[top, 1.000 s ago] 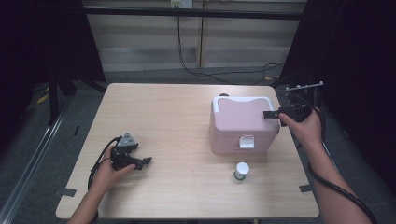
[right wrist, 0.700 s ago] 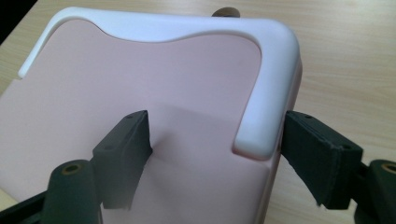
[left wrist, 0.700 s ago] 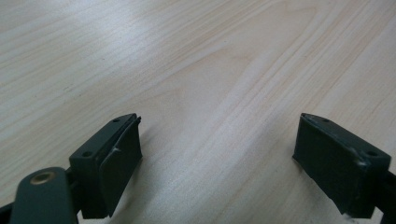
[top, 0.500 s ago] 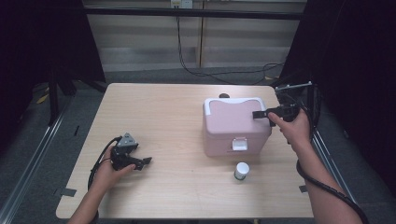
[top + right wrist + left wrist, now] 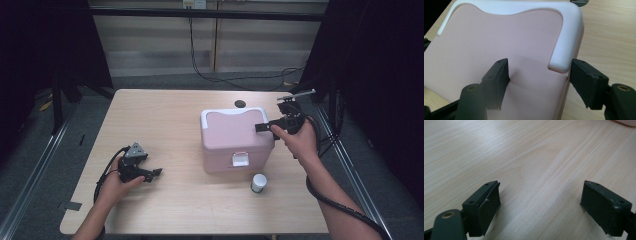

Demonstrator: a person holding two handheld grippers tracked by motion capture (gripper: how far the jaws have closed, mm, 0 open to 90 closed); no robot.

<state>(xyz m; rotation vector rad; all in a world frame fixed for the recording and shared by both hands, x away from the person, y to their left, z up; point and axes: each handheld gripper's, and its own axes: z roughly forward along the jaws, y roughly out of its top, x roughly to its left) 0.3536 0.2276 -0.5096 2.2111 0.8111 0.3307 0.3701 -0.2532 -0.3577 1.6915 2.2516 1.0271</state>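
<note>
Your left gripper (image 5: 150, 173) rests low on the bare table (image 5: 165, 125), jaws spread wide with only wood between them. To its right, well apart, sits the pink box (image 5: 235, 137). Your right gripper (image 5: 265, 127) straddles the box's right edge by the white handle's (image 5: 564, 37) end; its jaws have just been closing, though one pad seems clear of the box.

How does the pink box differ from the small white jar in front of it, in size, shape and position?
The pink box is much larger than the small white jar. The box is squarish, pink, with a white handle folded on its lid; the jar is round and white. The right gripper straddles the box's handle end, while the jar stands apart, untouched. Both stand upright on the wooden table.
</note>
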